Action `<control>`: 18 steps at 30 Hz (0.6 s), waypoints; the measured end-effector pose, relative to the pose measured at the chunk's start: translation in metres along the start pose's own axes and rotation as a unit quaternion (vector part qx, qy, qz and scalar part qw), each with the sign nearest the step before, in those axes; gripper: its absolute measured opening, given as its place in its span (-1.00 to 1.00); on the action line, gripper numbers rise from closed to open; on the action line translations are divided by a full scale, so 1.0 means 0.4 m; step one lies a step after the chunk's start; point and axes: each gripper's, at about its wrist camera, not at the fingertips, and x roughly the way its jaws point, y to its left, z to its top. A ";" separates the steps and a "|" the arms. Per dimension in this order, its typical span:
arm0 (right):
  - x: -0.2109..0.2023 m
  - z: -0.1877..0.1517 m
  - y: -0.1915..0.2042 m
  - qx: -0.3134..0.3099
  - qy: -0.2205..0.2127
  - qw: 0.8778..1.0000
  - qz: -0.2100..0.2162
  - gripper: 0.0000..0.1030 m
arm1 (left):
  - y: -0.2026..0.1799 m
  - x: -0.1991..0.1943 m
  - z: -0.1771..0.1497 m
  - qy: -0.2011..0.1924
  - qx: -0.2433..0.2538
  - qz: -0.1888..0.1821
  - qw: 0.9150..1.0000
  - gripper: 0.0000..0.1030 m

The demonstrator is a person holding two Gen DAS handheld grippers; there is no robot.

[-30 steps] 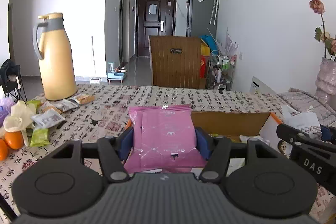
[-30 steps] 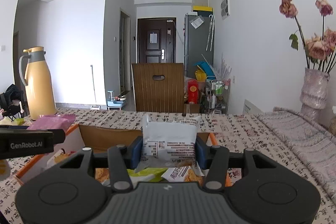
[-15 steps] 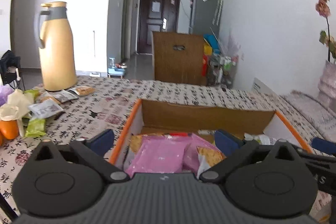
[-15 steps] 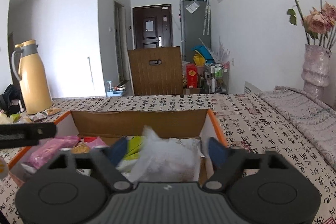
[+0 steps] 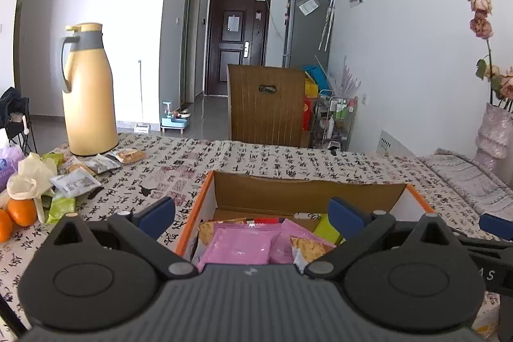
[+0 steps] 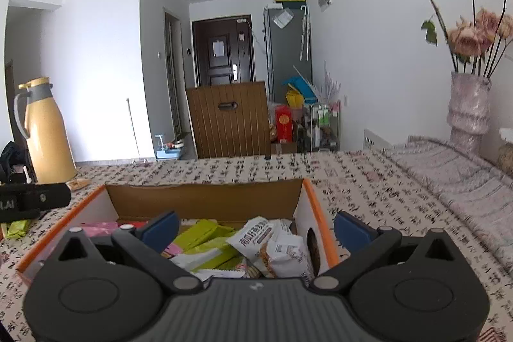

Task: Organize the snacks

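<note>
Since a second ago you have let go of both packets: the pink packet [image 5: 239, 247] now lies in the box [image 5: 298, 193] at its left end, and the white packet [image 6: 282, 249] lies at its right end. Your left gripper [image 5: 253, 215] hangs over the box's left edge with its fingers spread wide and empty. Your right gripper [image 6: 256, 225] hangs over the right edge, equally wide and empty.

Far left on the table [image 5: 256, 159], two oranges [image 5: 21, 211] sit beside a heap of loose packets [image 5: 75, 181] and one yellow jug [image 5: 88, 92]. Bare patterned cloth lies between that heap and the box's orange rim. Right of the box, cloth runs open to one vase [image 6: 469, 106] by the wall.
</note>
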 end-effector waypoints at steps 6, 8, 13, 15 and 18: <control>-0.086 0.004 0.002 -0.006 -0.013 1.000 0.002 1.00 | 0.008 -0.083 0.002 -0.015 0.014 -0.007 1.000 1.00; -0.115 -0.002 0.001 -0.007 -0.014 1.000 0.004 1.00 | 0.015 -0.113 -0.005 -0.018 0.016 -0.010 1.000 1.00; -0.193 -0.033 0.003 -0.013 -0.011 1.000 0.011 1.00 | 0.034 -0.183 -0.034 -0.017 0.017 -0.017 1.000 1.00; -0.223 -0.046 0.004 -0.016 -0.009 1.000 0.015 1.00 | 0.041 -0.210 -0.048 -0.014 0.017 -0.022 1.000 1.00; -0.268 -0.072 0.007 -0.022 -0.005 1.000 0.020 1.00 | 0.050 -0.255 -0.080 -0.008 0.020 -0.034 0.999 1.00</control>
